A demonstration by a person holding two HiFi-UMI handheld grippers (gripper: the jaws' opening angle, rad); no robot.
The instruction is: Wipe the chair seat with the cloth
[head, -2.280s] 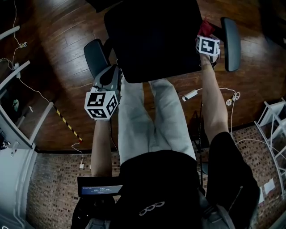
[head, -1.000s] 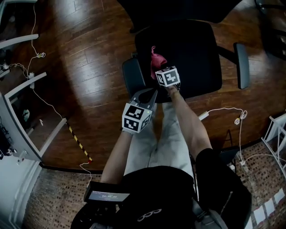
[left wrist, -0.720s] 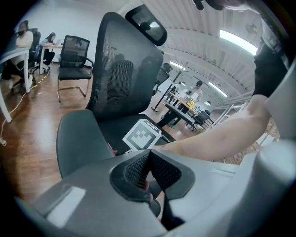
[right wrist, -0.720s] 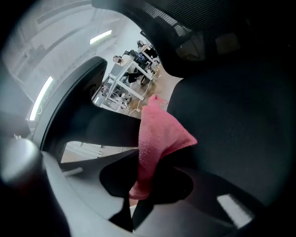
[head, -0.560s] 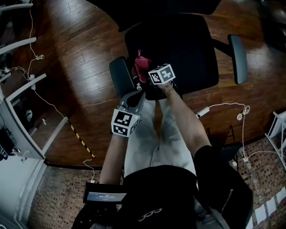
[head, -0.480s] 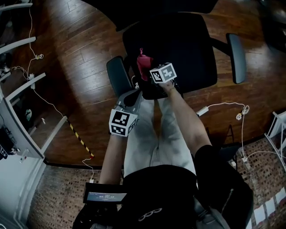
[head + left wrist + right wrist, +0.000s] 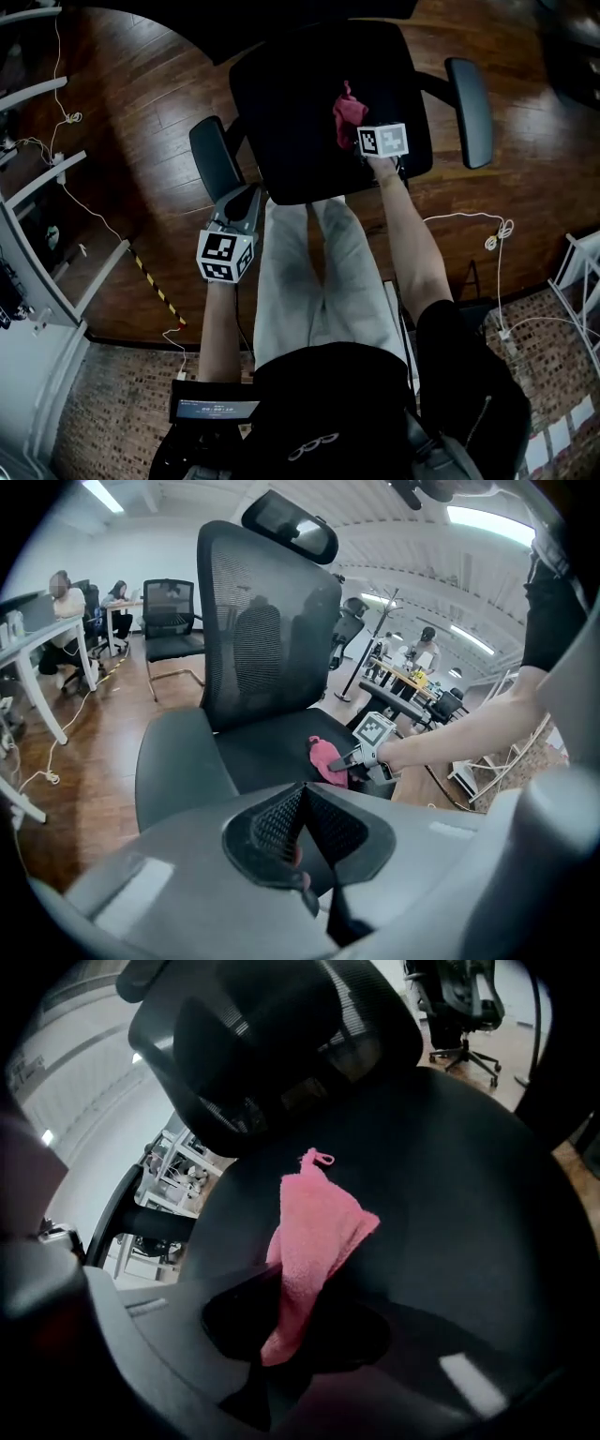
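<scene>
Right gripper (image 7: 362, 137), arm stretched fwd, clamps cloth (image 7: 347, 111) on seat (image 7: 281, 94); left gripper (image 7: 249, 195) low by armrest (image 7: 214, 159), jaws together

White cable (image 7: 491, 240) on wooden floor (image 7: 131, 112)

Both arms are stretched forward.
Left gripper (image 7: 242, 204) at centre left, jaws together; right gripper (image 7: 366, 131) at upper centre, clamped on cloth (image 7: 348, 109).

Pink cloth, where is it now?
In the head view the cloth sits on the chair seat, right of middle, held in the right gripper.
</scene>
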